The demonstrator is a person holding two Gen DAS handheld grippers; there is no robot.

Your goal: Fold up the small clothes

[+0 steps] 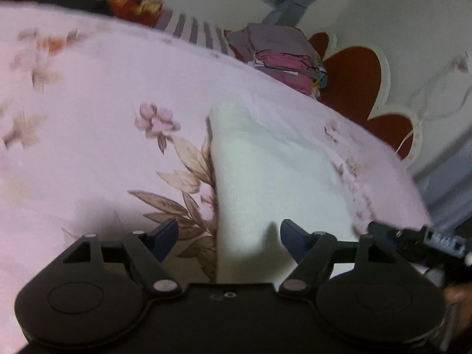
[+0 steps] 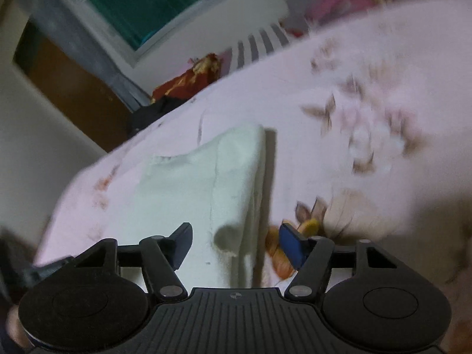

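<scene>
One white garment (image 1: 259,174) lay partly folded on the bed's floral pink sheet (image 1: 88,112), directly ahead of two tools, the left tool (image 1: 228,236) and the right tool (image 2: 233,242), both spread wide and holding nothing. The soft cloth looked likely to slip or bunch if either tool closed on a single layer, or caught the sheet beneath. One stack of folded clothes (image 1: 283,56) sat at the bed's far edge, with one red bundle (image 2: 188,79) beyond.

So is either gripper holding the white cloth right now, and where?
Neither. The left gripper and right gripper are both open over the white cloth.
</scene>
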